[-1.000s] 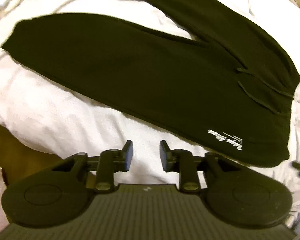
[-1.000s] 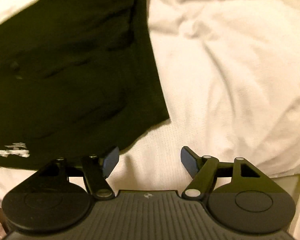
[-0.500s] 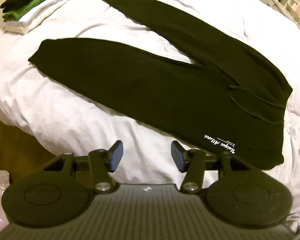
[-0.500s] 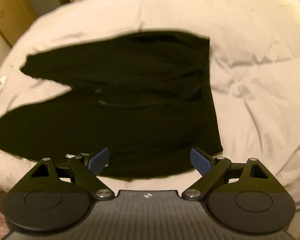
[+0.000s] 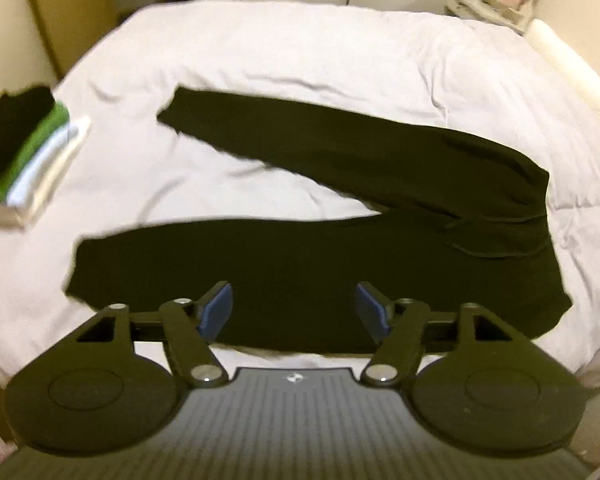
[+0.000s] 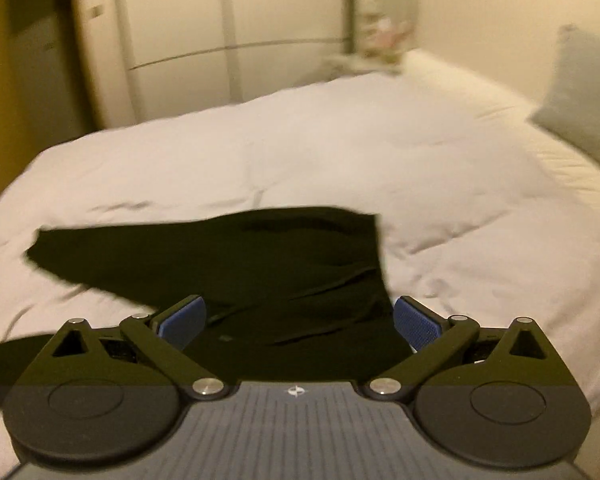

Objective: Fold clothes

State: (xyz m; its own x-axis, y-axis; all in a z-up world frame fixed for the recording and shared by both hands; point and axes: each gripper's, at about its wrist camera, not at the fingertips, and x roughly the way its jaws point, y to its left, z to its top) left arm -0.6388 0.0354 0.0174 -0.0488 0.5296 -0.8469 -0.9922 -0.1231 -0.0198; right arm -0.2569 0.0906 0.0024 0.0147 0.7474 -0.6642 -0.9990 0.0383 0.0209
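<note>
Black sweatpants (image 5: 340, 264) spread flat on white duvet (image 5: 300, 68), legs apart in a V, waistband to the right in left wrist view. Probably soft, limp and light knit, not slippery, likely to sag and crease when lifted; best taken at waistband corner and at leg cuff, pinching both layers. Left gripper (image 5: 294, 308) above the near leg, jaws opening, nothing between the pads. Right gripper (image 6: 298, 318) above the waist part, jaws opening very wide, also empty. Only in left wrist view: stack of folded clothes (image 5: 24, 152) at left bed edge, both legs complete. Only in right wrist view: pale pillow (image 6: 580, 100), wardrobe doors (image 6: 228, 40).
</note>
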